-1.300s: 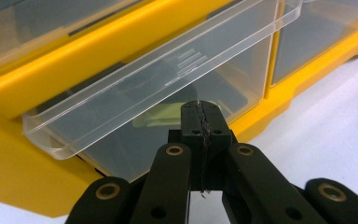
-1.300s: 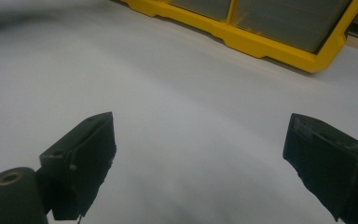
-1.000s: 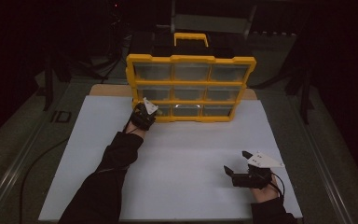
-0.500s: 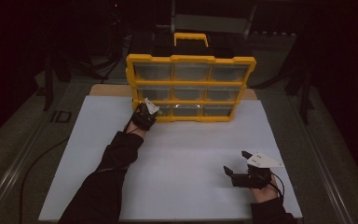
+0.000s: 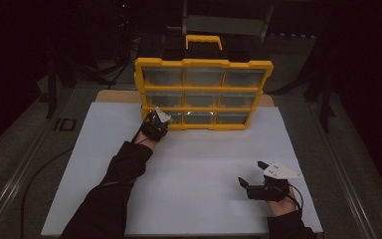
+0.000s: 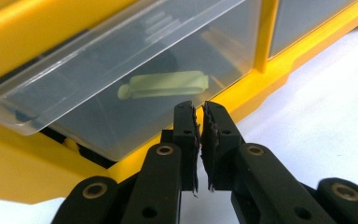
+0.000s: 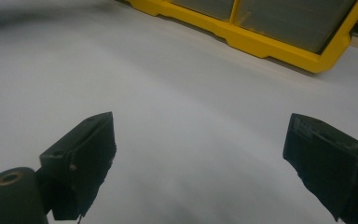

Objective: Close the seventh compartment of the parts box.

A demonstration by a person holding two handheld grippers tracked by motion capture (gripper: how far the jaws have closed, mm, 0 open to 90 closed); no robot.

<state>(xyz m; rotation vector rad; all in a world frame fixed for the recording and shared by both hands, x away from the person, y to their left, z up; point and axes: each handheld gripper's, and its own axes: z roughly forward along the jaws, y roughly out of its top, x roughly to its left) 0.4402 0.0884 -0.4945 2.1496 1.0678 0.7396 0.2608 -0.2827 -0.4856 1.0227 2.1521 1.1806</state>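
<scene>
Nothing shifted since the earlier frame apart from our left gripper (image 6: 199, 116), whose jaws have just been opening a crack; nothing sits between them, only a thin slit, so effectively clenched. It sits at the bottom-left drawer (image 6: 135, 79) of the yellow organizer (image 5: 204, 92), at 12 o'clock on the white board (image 5: 199, 164). That clear drawer is tilted out slightly, a pale green piece (image 6: 165, 85) inside. Our right gripper (image 5: 252, 175) rests at 5 o'clock, released, jaws wide, well apart from the organizer.
</scene>
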